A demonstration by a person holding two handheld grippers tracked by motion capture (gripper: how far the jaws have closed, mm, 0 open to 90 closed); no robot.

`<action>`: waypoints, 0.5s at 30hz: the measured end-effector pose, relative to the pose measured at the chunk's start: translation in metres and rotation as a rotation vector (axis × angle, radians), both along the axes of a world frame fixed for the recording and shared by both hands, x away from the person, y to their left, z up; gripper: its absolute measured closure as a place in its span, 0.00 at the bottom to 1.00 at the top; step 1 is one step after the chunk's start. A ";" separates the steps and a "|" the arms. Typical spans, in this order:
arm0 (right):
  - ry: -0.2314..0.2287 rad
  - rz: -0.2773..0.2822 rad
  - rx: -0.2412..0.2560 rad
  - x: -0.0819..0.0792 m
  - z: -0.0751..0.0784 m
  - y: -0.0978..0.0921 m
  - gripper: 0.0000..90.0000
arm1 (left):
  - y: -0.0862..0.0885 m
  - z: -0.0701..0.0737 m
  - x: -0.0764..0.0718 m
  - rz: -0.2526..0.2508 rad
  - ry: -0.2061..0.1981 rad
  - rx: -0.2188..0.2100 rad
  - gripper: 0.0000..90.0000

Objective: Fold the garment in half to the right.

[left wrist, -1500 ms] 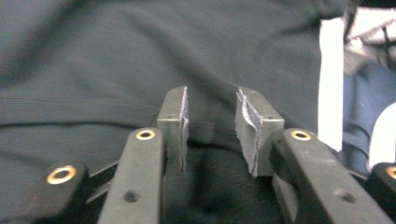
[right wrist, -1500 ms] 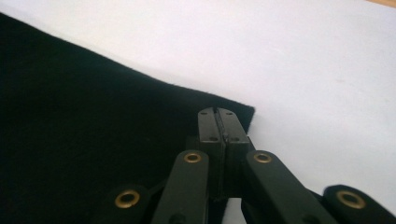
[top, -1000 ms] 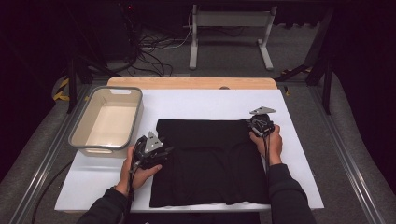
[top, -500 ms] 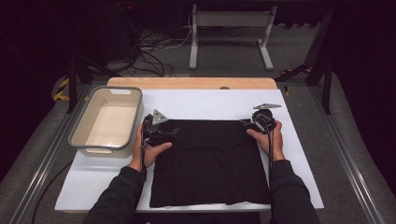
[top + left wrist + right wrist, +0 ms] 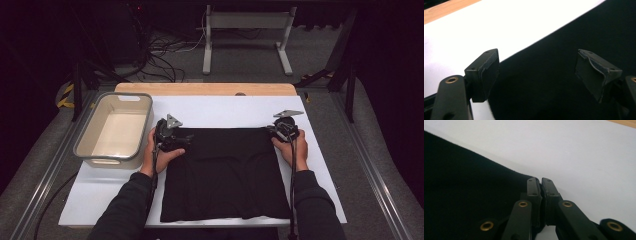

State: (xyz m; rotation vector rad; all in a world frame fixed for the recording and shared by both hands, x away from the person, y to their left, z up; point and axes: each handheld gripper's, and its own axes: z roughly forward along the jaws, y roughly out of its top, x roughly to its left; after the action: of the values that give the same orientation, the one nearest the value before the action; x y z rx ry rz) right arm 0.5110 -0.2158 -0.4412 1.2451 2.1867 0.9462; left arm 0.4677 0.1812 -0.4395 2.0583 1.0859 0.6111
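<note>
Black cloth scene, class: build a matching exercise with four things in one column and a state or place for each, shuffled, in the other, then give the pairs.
1. left gripper
2. right gripper
3. black cloth
4. tub

a. spread flat on the white sheet
b. jaws open over the cloth's edge
c. beside the cloth's left edge
d. jaws shut at the cloth's corner

Pairs: 1-b, 2-d, 3-a, 4-c

Lab test rig, cable tangle [image 5: 150, 47], metal frame legs [image 5: 245, 37], white tabletop [image 5: 225, 112]
</note>
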 end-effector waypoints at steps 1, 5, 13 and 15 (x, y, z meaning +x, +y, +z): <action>-0.006 -0.011 0.004 -0.001 0.000 -0.003 0.95 | -0.001 -0.001 0.004 0.007 0.012 0.004 0.23; -0.032 -0.041 -0.004 -0.007 0.000 -0.009 0.95 | -0.001 -0.009 0.016 0.043 0.057 0.016 0.22; -0.044 -0.081 0.030 -0.010 -0.002 -0.028 0.96 | -0.005 -0.019 0.038 0.062 0.125 -0.019 0.20; -0.047 -0.085 0.046 -0.010 -0.004 -0.027 0.95 | -0.005 -0.019 0.042 0.054 0.137 -0.042 0.21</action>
State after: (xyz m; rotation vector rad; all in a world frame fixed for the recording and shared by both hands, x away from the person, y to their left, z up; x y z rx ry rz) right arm 0.5014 -0.2432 -0.4453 1.3126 2.0703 0.9869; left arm 0.5094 0.1761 -0.4587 2.0644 1.2258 0.4748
